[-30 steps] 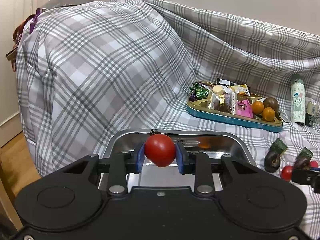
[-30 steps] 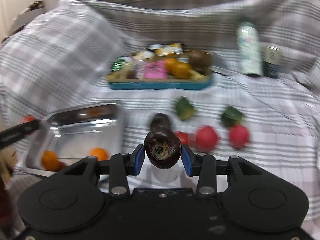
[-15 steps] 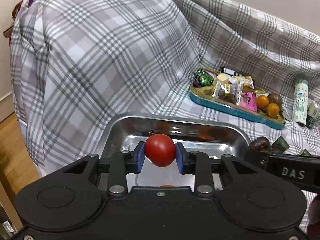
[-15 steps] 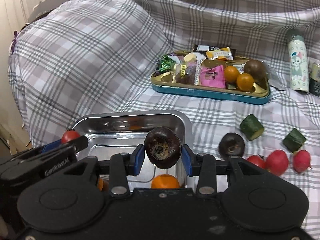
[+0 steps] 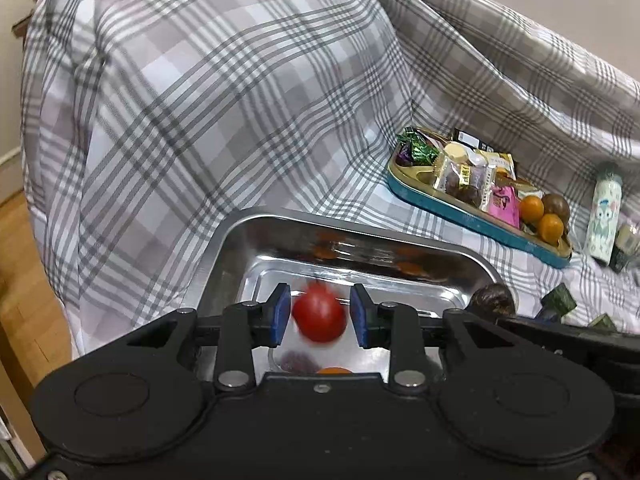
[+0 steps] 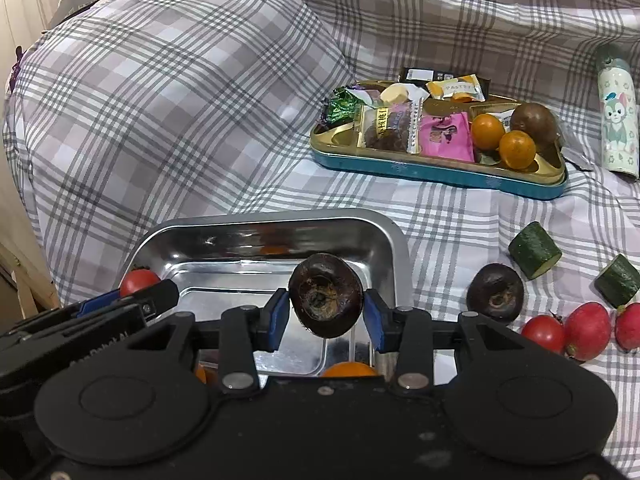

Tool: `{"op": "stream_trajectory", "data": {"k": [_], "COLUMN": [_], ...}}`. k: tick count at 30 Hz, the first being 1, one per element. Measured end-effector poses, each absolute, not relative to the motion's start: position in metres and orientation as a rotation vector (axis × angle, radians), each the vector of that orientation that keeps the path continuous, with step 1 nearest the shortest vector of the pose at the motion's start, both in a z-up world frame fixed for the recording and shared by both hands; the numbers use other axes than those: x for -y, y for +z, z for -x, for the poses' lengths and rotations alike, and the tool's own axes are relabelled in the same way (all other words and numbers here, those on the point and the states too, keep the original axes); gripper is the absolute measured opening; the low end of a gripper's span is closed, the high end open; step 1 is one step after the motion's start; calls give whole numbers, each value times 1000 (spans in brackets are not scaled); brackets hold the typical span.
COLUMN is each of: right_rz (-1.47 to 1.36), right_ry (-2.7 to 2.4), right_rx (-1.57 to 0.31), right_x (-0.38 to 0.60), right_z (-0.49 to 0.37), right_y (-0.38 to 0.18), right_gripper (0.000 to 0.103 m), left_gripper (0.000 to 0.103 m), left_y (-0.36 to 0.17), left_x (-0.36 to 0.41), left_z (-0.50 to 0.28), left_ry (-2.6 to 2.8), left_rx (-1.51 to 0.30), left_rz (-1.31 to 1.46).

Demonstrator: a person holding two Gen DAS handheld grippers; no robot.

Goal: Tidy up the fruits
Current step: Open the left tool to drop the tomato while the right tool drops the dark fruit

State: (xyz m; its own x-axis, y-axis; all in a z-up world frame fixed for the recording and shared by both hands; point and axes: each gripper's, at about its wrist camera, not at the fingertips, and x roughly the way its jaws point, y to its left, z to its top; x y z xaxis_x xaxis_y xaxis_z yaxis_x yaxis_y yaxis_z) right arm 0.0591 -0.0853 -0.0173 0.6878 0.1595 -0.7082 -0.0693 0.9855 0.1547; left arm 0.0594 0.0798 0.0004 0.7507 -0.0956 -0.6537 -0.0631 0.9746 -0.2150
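Observation:
My left gripper (image 5: 319, 315) is over the steel tray (image 5: 240, 240) with its jaws parted. The red tomato (image 5: 319, 313) sits blurred between the pads with a gap on each side, no longer gripped. My right gripper (image 6: 325, 315) is shut on a dark brown round fruit (image 6: 325, 301) and holds it above the same tray (image 6: 392, 236). In the right wrist view the left gripper and the tomato (image 6: 138, 281) show at the tray's left edge. Orange fruits (image 6: 348, 369) lie in the tray, partly hidden by the gripper body.
On the plaid cloth right of the tray lie another dark fruit (image 6: 495, 292), two cucumber pieces (image 6: 535, 250), a tomato (image 6: 543, 333) and red radishes (image 6: 587, 330). A teal snack tray (image 6: 440, 172) stands behind. A printed bottle (image 6: 616, 116) stands far right.
My left gripper's jaws have opened and the tomato has come loose, dropping toward the tray. Both grippers have moved further over the tray. The right gripper still holds the dark fruit.

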Motion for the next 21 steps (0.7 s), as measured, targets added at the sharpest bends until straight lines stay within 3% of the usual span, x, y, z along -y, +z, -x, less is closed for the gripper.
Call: {"op": "stream_trajectory", "data": {"k": [8,21], "right_rz": [-133,-132], "right_ry": [131,128], "right_rx": [-808,-796], "right_x": [86,91], "right_z": [-58,-50], "right_y": [-20,-18], "right_gripper": [44,44], "left_gripper": [46,46], "left_y": [1,1], "left_x": [-72,-70], "left_z": [-57,-57], "left_ry": [-4,9], "left_rx": [-711,-714], "left_rz": [195,176]}}
